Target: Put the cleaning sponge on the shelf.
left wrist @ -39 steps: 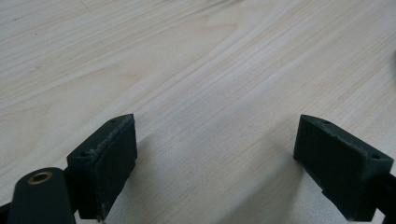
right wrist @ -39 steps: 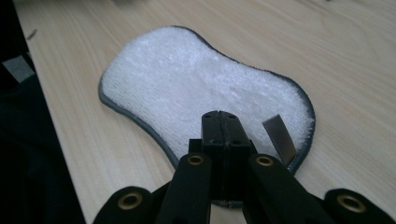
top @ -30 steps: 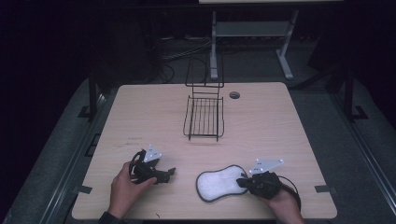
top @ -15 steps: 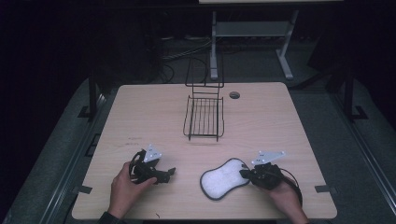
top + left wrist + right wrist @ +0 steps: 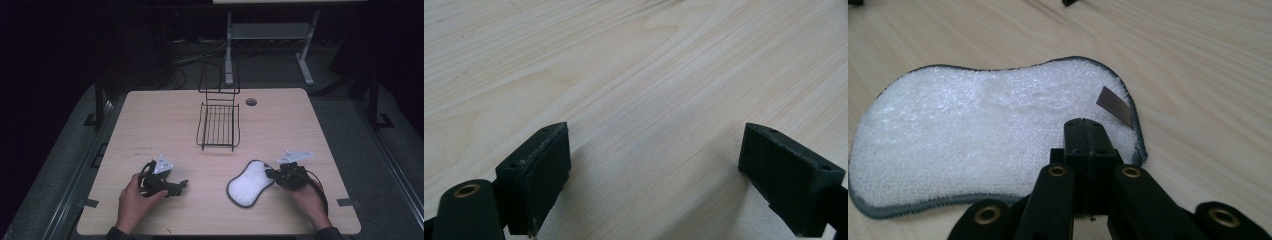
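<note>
White fluffy pad (image 5: 993, 137), grey-edged, brown tab, pinched in closed right tool (image 5: 1087, 131); left tool (image 5: 654, 170) gapes wide, empty.

Left gripper (image 5: 181, 186): black body, grey three-cornered plate on top, black cable looped at its back.
Left jaws: two blocky black pads with worn, pale-scuffed edges – small screw holes in the faces, one brass rivet on the arm below.
Right gripper (image 5: 268, 173): black too, grey plate on top, black cable trailing off.
Right linkage: black arms with four brass rivets.
Sleeves: dark cuffs – little visible.
</note>
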Demonstrator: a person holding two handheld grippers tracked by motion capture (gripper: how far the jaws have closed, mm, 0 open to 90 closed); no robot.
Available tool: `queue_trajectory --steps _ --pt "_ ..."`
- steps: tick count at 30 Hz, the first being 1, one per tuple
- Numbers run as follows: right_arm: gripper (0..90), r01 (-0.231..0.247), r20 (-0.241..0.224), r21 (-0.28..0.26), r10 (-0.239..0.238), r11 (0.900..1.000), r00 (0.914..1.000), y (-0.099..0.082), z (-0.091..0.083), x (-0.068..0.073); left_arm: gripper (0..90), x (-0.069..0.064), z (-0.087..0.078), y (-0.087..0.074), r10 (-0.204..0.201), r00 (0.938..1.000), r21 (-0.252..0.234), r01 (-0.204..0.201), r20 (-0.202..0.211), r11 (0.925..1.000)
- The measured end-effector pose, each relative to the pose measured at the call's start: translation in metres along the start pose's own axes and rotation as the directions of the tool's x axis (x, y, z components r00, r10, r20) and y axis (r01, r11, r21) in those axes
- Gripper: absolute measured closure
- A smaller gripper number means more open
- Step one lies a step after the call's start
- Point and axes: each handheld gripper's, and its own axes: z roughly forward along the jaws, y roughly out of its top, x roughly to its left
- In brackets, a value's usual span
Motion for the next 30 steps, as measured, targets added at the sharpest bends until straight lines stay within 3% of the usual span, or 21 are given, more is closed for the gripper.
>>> queue_trajectory --steps 3,9,15,21,26,30 --pt "90.0 -0.015 0.007 0.003 0.015 0.9999 0.9999 0.001 0.000 -0.002 12.5 0.000 0.000 0.000 0.000 1.0000 0.000 0.000 0.000 1.0000" --pt "90.0 -0.003 -0.004 -0.026 0.003 0.9997 1.0000 0.002 -0.006 0.002 12.5 0.000 0.000 0.000 0.000 1.0000 0.000 0.000 0.000 1.0000" --pt "90.0 0.028 -0.065 -0.041 -0.031 0.9988 0.9974 0.004 -0.012 0.023 12.5 0.000 0.000 0.000 0.000 1.0000 0.000 0.000 0.000 1.0000" --pt "90.0 0.055 -0.162 -0.051 -0.062 0.9972 0.9848 0.002 -0.010 0.052 12.5 0.000 0.000 0.000 0.000 1.0000 0.000 0.000 0.000 1.0000" --pt "90.0 0.093 -0.197 -0.029 -0.097 0.9952 0.9755 0.003 -0.004 0.071 12.5 0.000 0.000 0.000 0.000 1.0000 0.000 0.000 0.000 1.0000" --pt "90.0 0.113 -0.204 -0.001 -0.111 0.9936 0.9726 0.002 0.004 0.077 12.5 0.000 0.000 0.000 0.000 1.0000 0.000 0.000 0.000 1.0000"
